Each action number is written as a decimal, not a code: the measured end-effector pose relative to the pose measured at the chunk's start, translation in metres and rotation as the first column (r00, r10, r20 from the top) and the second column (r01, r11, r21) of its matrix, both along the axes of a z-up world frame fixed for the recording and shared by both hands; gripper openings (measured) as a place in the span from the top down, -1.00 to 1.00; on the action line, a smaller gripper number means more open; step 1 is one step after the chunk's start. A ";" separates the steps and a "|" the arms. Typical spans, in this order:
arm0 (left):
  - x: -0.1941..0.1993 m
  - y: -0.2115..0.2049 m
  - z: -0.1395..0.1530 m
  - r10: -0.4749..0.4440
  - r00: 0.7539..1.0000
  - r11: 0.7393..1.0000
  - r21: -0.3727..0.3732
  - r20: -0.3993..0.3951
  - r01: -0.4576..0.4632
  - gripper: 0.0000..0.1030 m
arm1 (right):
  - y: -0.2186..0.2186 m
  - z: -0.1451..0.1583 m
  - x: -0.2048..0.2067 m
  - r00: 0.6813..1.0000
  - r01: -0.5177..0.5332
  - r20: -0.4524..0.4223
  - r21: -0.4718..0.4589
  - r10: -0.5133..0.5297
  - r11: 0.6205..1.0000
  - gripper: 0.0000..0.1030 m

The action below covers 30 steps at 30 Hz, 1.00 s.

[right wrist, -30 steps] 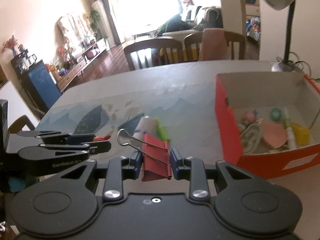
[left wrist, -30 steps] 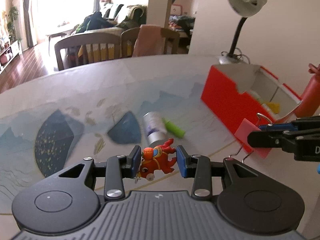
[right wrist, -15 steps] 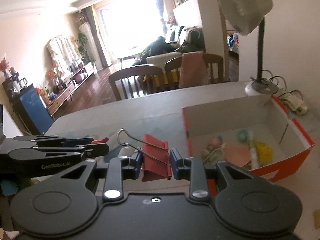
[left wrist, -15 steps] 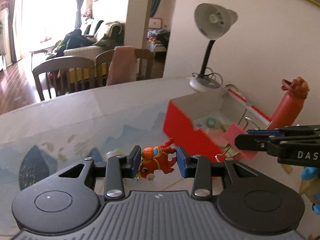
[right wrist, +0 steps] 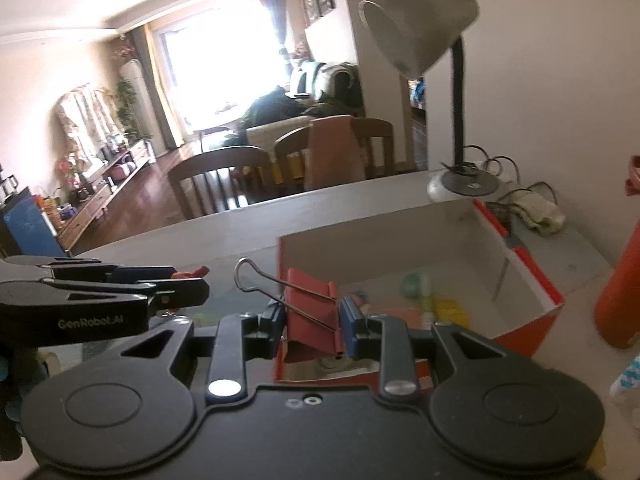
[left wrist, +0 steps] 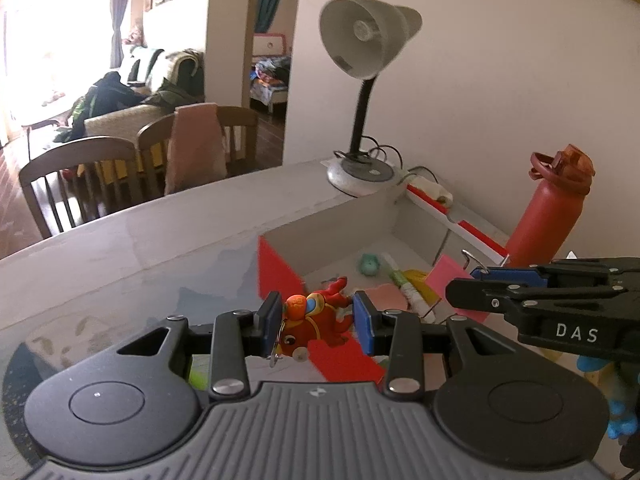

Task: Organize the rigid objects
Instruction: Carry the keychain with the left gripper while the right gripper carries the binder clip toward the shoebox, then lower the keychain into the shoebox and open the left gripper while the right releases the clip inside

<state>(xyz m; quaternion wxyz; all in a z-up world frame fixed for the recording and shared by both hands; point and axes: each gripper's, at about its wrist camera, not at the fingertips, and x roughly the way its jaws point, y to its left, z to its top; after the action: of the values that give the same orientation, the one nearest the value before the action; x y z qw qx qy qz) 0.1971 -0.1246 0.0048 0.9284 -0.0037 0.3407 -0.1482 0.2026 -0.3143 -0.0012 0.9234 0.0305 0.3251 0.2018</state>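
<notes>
The left gripper is clamped on a small red-and-orange toy figure, its two blue pads pressing the figure from either side; a small metal ring hangs from the figure's lower edge. The figure is held in the air over the near corner of the red cardboard box, which stands open-topped on the table. The right gripper is pinched on a red binder clip, gripping the clip body between its blue pads, with one wire handle sticking up and to the left. The clip is carried above the near wall of the red cardboard box – in the left wrist view the same clip shows as a pink body beside the box's right side. Inside the box, on its white floor, lie several small items: a teal rounded piece, a white-and-green marker, a yellow piece and a pink flat piece; finer detail is blurred. A grey desk lamp stands just behind the box, its cable coiled at the base. A red water bottle stands upright to the right of the box – near its far right corner. Wooden chairs stand beyond the table edge behind the box, one draped with a pink cloth.
</notes>
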 end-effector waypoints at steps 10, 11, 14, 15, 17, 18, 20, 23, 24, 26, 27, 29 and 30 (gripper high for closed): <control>0.049 -0.041 -0.017 -0.039 0.997 0.998 0.038 -0.068 0.042 0.27 | -0.026 -0.016 0.027 0.998 0.063 -0.003 -0.049 -0.063 0.997 0.44; 0.054 -0.045 -0.019 -0.045 0.996 0.998 0.041 -0.073 0.048 0.27 | -0.027 -0.018 0.029 0.998 0.064 -0.007 -0.053 -0.065 0.997 0.44; 0.068 -0.057 -0.024 -0.053 0.995 0.997 0.053 -0.085 0.058 0.27 | -0.031 -0.026 0.038 0.997 0.071 -0.020 -0.071 -0.073 0.995 0.44; 0.073 -0.060 -0.025 -0.056 0.994 0.996 0.059 -0.089 0.062 0.27 | -0.031 -0.029 0.040 0.997 0.069 -0.026 -0.076 -0.071 0.995 0.44; 0.083 -0.067 -0.030 -0.059 0.993 0.995 0.073 -0.098 0.067 0.27 | -0.030 -0.034 0.044 0.997 0.062 -0.033 -0.095 -0.065 0.994 0.44; 0.088 -0.070 -0.033 -0.062 0.992 0.995 0.075 -0.106 0.070 0.27 | -0.028 -0.037 0.045 0.997 0.058 -0.035 -0.107 -0.062 0.993 0.44; 0.100 -0.074 -0.039 -0.063 0.990 0.994 0.076 -0.125 0.073 0.27 | -0.026 -0.043 0.048 0.998 0.047 -0.044 -0.123 -0.052 0.991 0.44; 0.115 -0.081 -0.048 -0.070 0.986 0.993 0.084 -0.149 0.083 0.27 | -0.024 -0.052 0.054 0.998 0.034 -0.054 -0.151 -0.043 0.988 0.44; 0.119 -0.083 -0.052 -0.073 0.985 0.993 0.085 -0.156 0.087 0.27 | -0.023 -0.055 0.056 0.998 0.028 -0.056 -0.158 -0.037 0.987 0.44; 0.128 -0.088 -0.060 -0.074 0.982 0.992 0.088 -0.175 0.091 0.27 | -0.020 -0.061 0.058 0.998 0.018 -0.064 -0.179 -0.029 0.984 0.44; 0.132 -0.090 -0.064 -0.072 0.980 0.992 0.090 -0.185 0.090 0.27 | -0.019 -0.063 0.059 0.998 0.011 -0.066 -0.188 -0.024 0.982 0.44; 0.139 -0.093 -0.072 -0.072 0.976 0.992 0.089 -0.207 0.092 0.27 | -0.016 -0.069 0.060 0.997 -0.004 -0.074 -0.209 -0.012 0.978 0.45; 0.142 -0.094 -0.076 -0.071 0.973 0.992 0.087 -0.219 0.092 0.27 | -0.016 -0.072 0.062 0.997 -0.010 -0.078 -0.218 -0.007 0.976 0.45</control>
<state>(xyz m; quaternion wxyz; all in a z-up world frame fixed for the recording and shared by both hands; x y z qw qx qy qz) 0.3387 -0.2189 -0.0709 0.8781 0.0392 0.4462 -0.1683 0.2643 -0.3301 -0.0737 0.9075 -0.0636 0.3812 0.1643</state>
